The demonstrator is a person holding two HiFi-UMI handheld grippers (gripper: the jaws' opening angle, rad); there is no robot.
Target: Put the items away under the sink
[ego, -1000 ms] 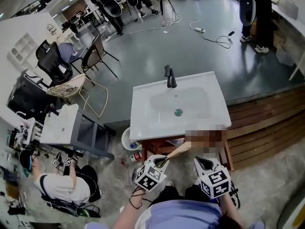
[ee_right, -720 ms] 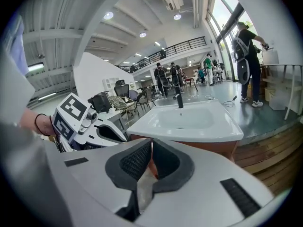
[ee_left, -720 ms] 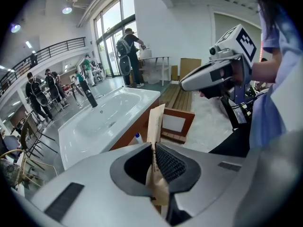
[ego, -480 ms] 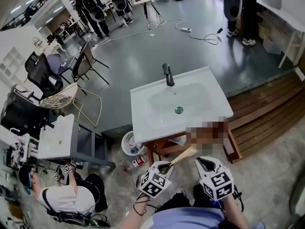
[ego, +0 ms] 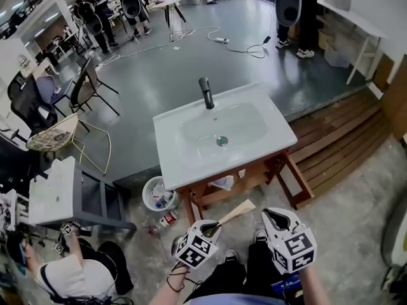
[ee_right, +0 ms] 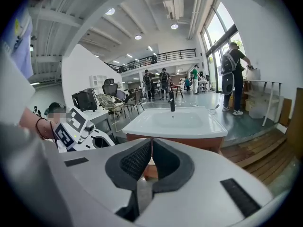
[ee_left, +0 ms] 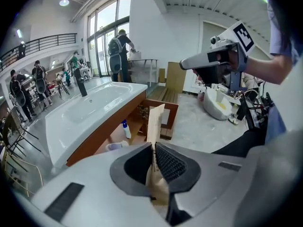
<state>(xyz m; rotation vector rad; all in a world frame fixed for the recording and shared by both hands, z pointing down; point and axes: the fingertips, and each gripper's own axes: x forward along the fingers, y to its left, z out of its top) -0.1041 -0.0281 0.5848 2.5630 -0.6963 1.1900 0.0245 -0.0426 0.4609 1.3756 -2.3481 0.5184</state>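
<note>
The white sink [ego: 216,135] rests on a wooden stand whose lower shelf [ego: 230,184] holds a white cloth and, in the left gripper view, a blue-capped bottle [ee_left: 125,129]. My left gripper [ego: 215,224] is shut on a flat brown paper packet [ego: 236,211] that points toward the stand. The packet [ee_left: 155,119] stands upright between the jaws in the left gripper view. My right gripper [ego: 275,218] hovers beside it, a short way in front of the stand. Its jaws [ee_right: 151,145] are shut with nothing between them, and the sink [ee_right: 173,122] lies ahead.
A round white basket [ego: 156,194] with bottles stands on the floor left of the stand, and a loose bottle [ego: 167,220] lies near it. Wooden decking [ego: 334,142] runs along the right. A person [ego: 67,275] crouches at lower left by a white cabinet [ego: 54,192].
The sink has shifted left in the view, and more of its wooden stand and shelf shows. Both grippers keep their pose, the left one holding the packet throughout.
</note>
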